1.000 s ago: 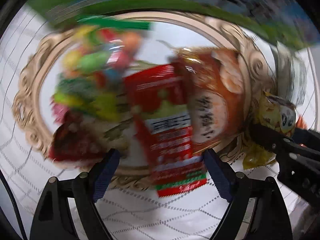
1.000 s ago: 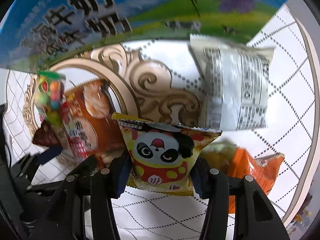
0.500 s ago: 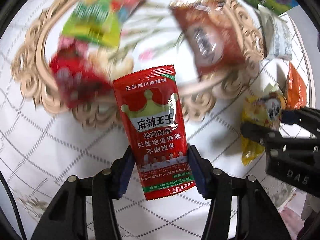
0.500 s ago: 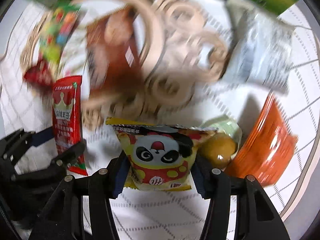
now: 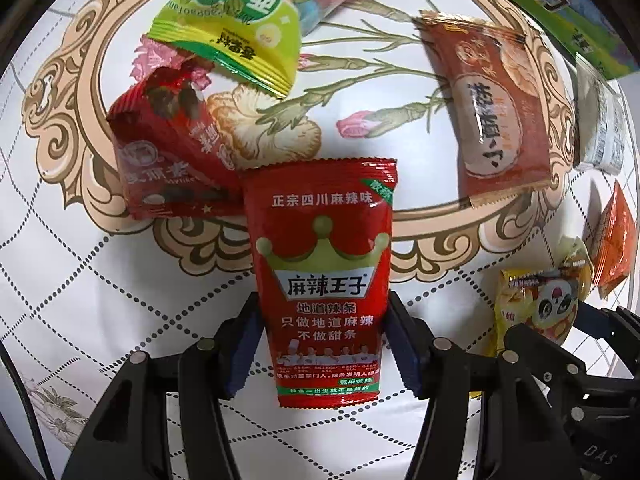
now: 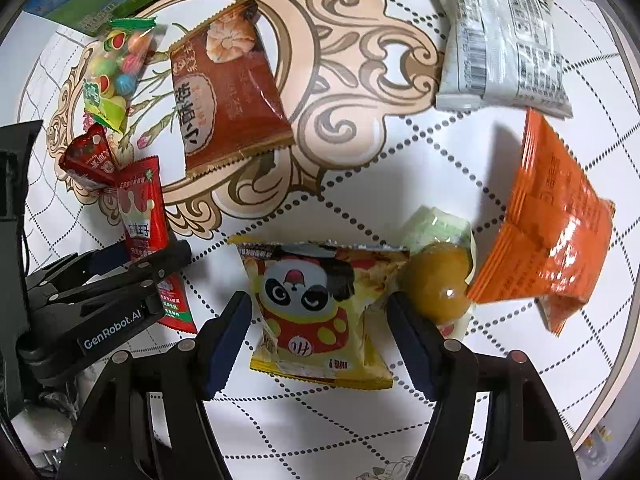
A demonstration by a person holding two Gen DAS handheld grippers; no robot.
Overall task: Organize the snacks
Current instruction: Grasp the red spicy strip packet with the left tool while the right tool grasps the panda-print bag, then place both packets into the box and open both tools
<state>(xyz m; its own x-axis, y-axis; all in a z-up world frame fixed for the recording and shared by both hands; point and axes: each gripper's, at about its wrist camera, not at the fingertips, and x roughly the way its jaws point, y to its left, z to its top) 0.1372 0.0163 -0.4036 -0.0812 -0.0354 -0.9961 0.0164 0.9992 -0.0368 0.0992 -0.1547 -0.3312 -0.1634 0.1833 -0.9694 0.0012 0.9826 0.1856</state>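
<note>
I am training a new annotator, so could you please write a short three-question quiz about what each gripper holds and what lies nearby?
1. True or false: the left gripper grips the red crown packet from both sides.
2. Which packet sits between the fingers of the right gripper? A) orange packet B) yellow panda packet C) white packet
3. Fill in: the bag of coloured candy balls lies inside the ornate ____ printed on the tablecloth.

Key: 1 true; 2 B; 3 frame.
</note>
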